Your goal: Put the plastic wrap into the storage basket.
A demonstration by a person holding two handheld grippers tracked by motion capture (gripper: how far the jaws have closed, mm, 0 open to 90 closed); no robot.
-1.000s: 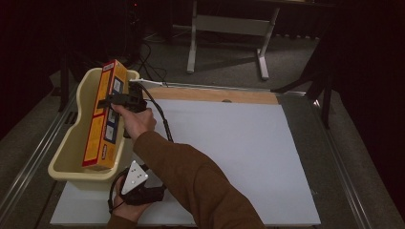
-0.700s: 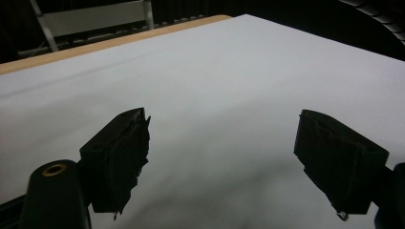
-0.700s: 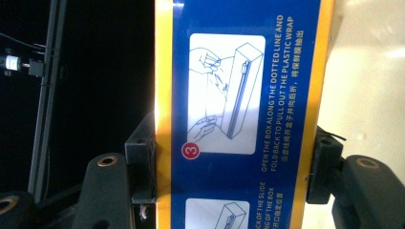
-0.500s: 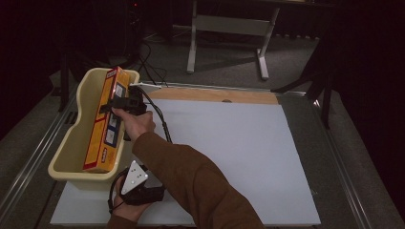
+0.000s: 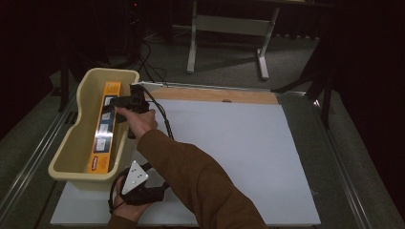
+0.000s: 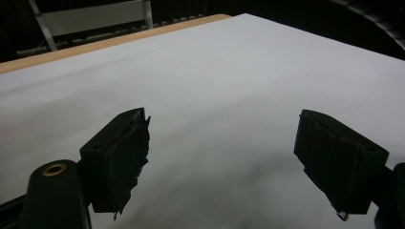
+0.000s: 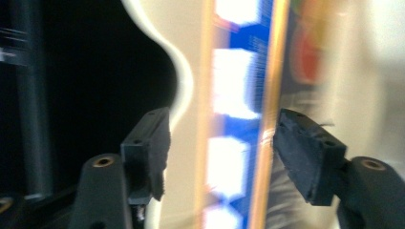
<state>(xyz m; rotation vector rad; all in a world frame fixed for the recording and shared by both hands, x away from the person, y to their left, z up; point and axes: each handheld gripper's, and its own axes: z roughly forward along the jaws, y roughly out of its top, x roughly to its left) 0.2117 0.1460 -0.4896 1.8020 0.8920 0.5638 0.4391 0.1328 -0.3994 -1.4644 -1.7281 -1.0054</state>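
A long orange box (image 5: 105, 129) with blue and white panels lies lengthwise inside the cream plastic tub (image 5: 64, 155) at the table's left. My right gripper (image 5: 117, 104) hovers over the box's far half. In the right gripper view, blurred by motion, my right gripper (image 7: 219, 157) stands open astride the box (image 7: 239, 143); a gap shows beside the left jaw. The tub's curved rim (image 7: 184, 86) shows behind. My left gripper (image 5: 153, 193) rests low at the front of the white board (image 5: 239, 152). It (image 6: 219, 162) is open with nothing between its jaws.
The board's far edge is a bare wooden strip (image 5: 215, 94). Metal rails (image 5: 334, 157) run along both sides of the table. A grey stand's legs (image 5: 227, 43) sit on the floor beyond. The right gripper's cable (image 5: 162, 117) trails across the board.
The box stood tilted and higher over the tub in the right gripper; now it lies lower, flat in the tub, and the jaws stand apart. The left gripper has stayed put.
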